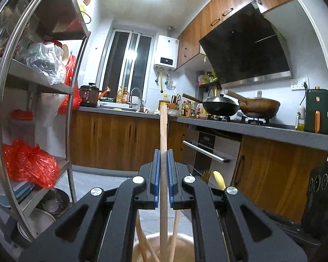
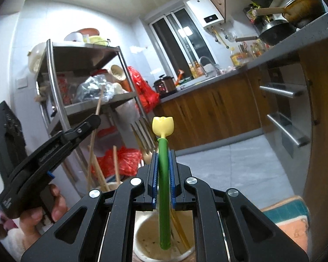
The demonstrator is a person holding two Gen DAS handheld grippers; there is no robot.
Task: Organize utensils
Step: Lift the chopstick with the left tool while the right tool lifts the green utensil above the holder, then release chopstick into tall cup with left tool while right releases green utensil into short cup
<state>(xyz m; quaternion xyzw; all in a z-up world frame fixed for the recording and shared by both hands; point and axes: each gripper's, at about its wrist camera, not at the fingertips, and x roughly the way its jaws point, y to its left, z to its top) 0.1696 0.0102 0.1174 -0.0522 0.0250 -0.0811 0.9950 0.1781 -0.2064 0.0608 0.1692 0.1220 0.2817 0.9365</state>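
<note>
the left wrist view sits low near the floor, looking up and forward along its own left gripper (image 1: 163,174) toward the far window (image 1: 129,63), with the steel rack (image 1: 61,87) close on its left and the stove counter (image 1: 251,128) on its right. the right wrist view sits as low, tilted more steeply, facing the same window (image 2: 181,43) past its right gripper (image 2: 164,174). both share the window, rack (image 2: 94,102), water heater (image 1: 166,53) and woks (image 1: 220,107), and each looks straight down into a holder close beneath it.

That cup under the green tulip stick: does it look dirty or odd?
Yes. The cup has dark specks on its inner wall and bottom, so it looks unwashed. The green tulip stick, held by the right gripper, reaches into it.
</note>
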